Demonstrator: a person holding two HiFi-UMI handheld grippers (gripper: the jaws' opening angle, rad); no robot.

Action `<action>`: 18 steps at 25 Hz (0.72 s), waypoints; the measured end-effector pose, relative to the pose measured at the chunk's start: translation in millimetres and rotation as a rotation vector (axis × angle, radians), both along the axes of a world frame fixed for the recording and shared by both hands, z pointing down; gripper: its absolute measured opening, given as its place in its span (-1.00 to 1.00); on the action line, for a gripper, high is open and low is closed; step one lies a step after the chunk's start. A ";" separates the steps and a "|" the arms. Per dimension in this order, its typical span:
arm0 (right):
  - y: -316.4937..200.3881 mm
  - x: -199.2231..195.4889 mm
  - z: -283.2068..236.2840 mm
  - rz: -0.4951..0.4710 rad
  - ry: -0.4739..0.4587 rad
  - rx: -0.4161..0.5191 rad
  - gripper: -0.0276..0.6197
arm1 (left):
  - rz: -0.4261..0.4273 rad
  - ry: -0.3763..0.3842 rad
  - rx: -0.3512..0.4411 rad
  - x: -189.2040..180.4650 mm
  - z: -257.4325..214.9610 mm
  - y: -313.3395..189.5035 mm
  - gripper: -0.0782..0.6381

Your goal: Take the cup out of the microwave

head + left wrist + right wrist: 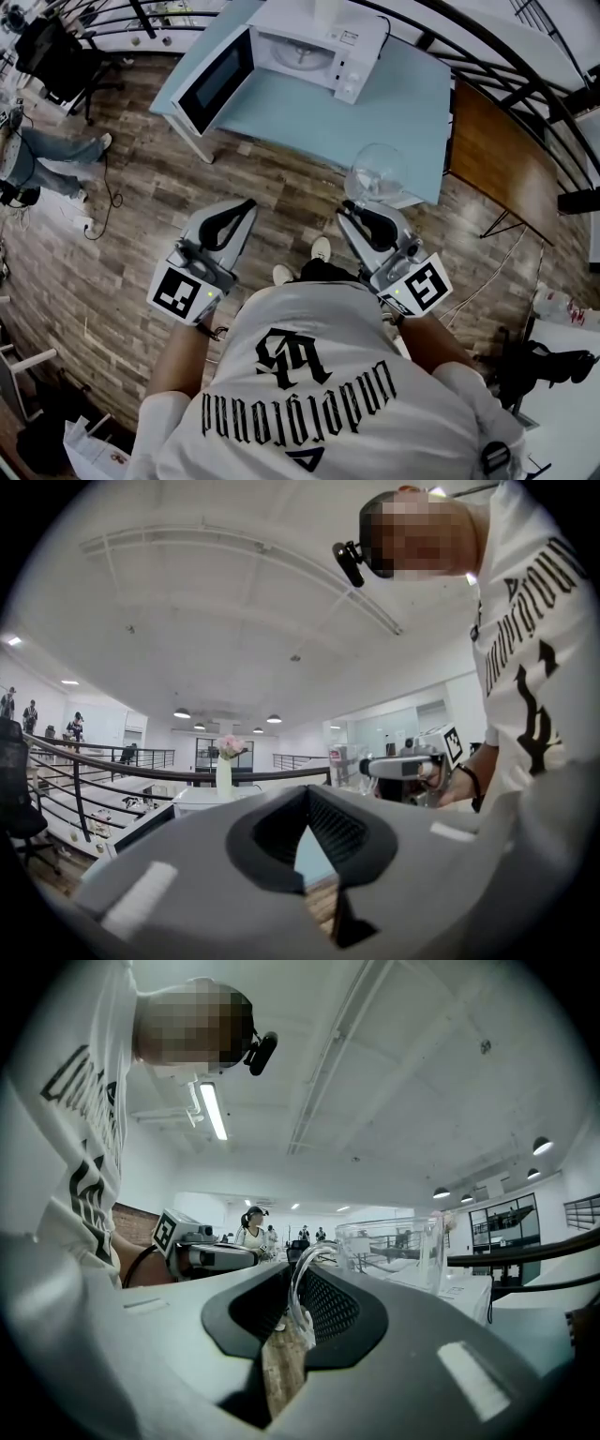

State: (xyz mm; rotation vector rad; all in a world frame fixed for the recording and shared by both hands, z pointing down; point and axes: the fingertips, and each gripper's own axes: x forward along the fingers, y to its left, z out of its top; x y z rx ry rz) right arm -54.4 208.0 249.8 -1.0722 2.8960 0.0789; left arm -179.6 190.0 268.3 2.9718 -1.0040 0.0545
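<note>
Glass can slip, so the right gripper point(354, 210) should pinch the thin handle of the clear glass cup point(376, 172) tight and carry it flat. The cup is out of the white microwave point(314, 42), up in the air by the near edge of the light blue desk point(394, 103). Both grippers point flat and forward, and the left gripper point(246, 208) is closed on nothing.

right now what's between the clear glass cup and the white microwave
Only bare light blue tabletop, between glass cup and white microwave, in the head view.
</note>
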 end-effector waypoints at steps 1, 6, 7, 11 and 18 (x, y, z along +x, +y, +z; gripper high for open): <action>0.2 0.0 -0.7 -0.001 0.000 0.002 -0.75 | 0.001 -0.001 0.002 0.6 -0.6 0.2 -0.64; 1.5 -2.2 -0.8 -0.007 -0.001 0.004 -0.75 | 0.005 -0.002 0.030 0.0 -1.4 1.7 -0.64; 1.5 -2.4 -1.4 -0.009 -0.004 0.007 -0.75 | 0.005 -0.005 0.032 0.0 -1.3 1.9 -0.64; 1.8 -1.2 -3.0 -0.007 -0.006 0.012 -0.75 | 0.008 -0.009 0.031 1.7 -2.0 1.7 -0.64; 4.6 -2.6 -5.7 -0.010 -0.011 0.019 -0.75 | 0.016 -0.001 0.018 5.6 -3.7 4.3 -0.64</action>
